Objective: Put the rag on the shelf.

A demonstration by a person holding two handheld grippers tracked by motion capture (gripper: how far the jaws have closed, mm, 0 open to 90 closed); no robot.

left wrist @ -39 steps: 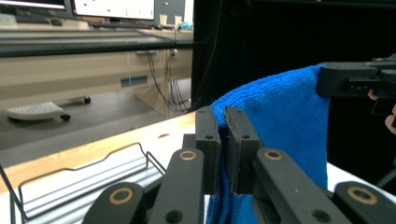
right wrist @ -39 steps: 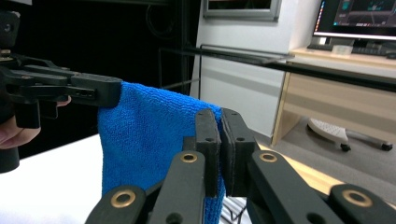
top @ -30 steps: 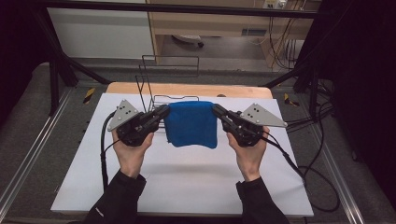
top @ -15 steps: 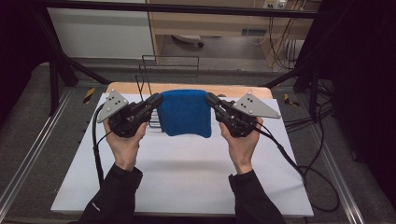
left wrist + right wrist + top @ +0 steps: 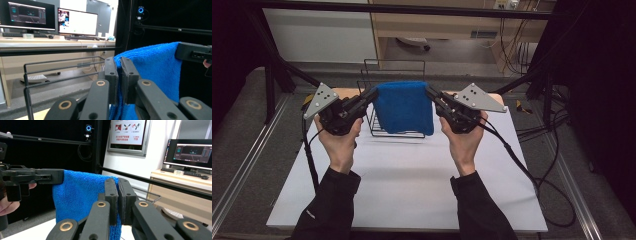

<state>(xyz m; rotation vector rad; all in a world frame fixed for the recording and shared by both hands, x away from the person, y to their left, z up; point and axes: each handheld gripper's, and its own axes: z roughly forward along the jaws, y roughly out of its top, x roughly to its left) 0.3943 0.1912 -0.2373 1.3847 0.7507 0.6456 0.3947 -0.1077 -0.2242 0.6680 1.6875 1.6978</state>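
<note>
A: Starting left of the towel, what is there?

B: The left gripper (image 5: pixel 371 95), black and angular with a grey three-cornered plate on top. Its jaws are pressed together on the towel's upper left corner, and its own view shows the flat ribbed pads (image 5: pixel 111 75) nipping the fabric.

A: And the towel?

B: The towel (image 5: pixel 404 106) is bright blue, nubby terry, folded to a soft rectangle. It hangs clear of the white table (image 5: pixel 412 185), stretched between the two grippers, in front of a thin black wire rack (image 5: pixel 377 127).

A: Right of the towel?

B: The right gripper (image 5: pixel 430 93), the same build, is clamped on the upper right corner.
</note>
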